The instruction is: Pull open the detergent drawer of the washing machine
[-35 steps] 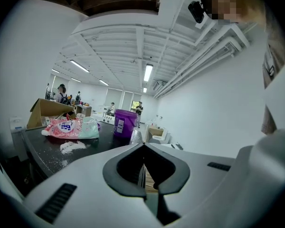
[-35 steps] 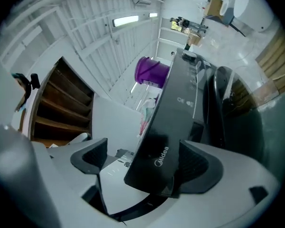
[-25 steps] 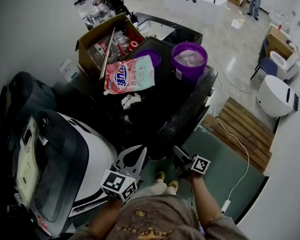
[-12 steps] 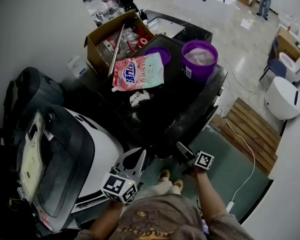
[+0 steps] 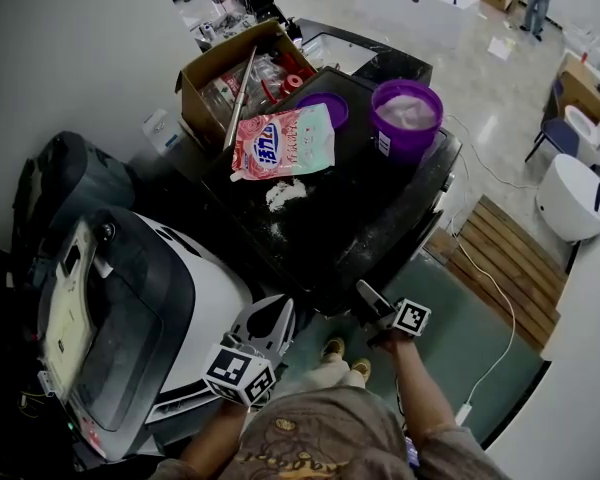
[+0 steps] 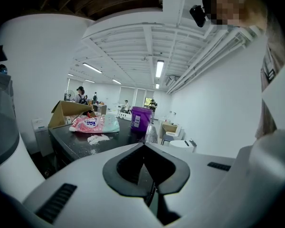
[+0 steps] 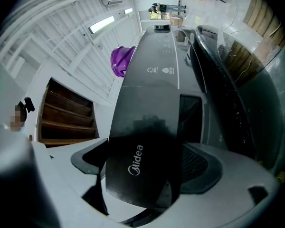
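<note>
The black washing machine (image 5: 365,203) stands in front of me, its top dusted with white powder (image 5: 278,194). My right gripper (image 5: 366,296) is at the machine's upper front edge. In the right gripper view its jaws flank the dark detergent drawer front (image 7: 142,122), printed "Midea", and my right gripper (image 7: 145,158) is shut on it. How far the drawer is out I cannot tell. My left gripper (image 5: 273,315) hangs to the left of the machine's front, beside a white appliance. In its own view my left gripper (image 6: 145,145) is shut with nothing in it.
On the machine's top lie a pink detergent bag (image 5: 283,140), a purple bucket (image 5: 407,118) and a purple lid (image 5: 325,108). An open cardboard box (image 5: 230,73) stands behind. A white-and-black appliance (image 5: 130,318) is at my left, a wooden pallet (image 5: 505,258) at right.
The head view has shifted a little, so the machine sits higher and further right in the picture. Both grippers keep nearly the same places; the right one stays at the machine's front edge.
</note>
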`<state>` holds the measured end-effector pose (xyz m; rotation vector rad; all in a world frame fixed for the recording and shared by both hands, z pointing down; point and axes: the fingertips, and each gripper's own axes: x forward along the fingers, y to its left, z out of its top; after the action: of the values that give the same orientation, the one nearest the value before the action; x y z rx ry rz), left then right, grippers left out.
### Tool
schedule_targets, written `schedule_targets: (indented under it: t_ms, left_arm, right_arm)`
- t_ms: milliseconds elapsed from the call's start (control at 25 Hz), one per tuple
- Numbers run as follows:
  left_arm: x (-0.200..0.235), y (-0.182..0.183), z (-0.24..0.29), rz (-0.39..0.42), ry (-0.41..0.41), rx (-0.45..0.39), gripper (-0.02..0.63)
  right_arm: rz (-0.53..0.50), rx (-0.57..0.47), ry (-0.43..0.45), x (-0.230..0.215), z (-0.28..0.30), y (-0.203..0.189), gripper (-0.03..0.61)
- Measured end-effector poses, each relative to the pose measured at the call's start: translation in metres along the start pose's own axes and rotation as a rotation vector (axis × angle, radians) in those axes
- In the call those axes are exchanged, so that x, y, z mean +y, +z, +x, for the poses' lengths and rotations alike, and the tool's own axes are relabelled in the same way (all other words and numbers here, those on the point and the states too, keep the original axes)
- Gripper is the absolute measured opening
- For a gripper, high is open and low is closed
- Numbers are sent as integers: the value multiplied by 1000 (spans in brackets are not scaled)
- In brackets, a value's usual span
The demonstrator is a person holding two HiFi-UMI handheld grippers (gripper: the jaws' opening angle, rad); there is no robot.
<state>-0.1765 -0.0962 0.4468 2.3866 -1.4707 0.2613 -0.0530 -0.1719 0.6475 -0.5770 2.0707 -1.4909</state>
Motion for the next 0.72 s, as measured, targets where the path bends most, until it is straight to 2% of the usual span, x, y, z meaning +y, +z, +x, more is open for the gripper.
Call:
schedule_targets:
  t_ms: [160,720]
  left_arm:
    - [-2,4,1,-2,1,6,21]
    - [-13,-3,7,7,-41,17,21]
  right_arm:
    - [-3,-10,6,0,0,3,432]
    - [50,-8,-35,-13,-9,1,420]
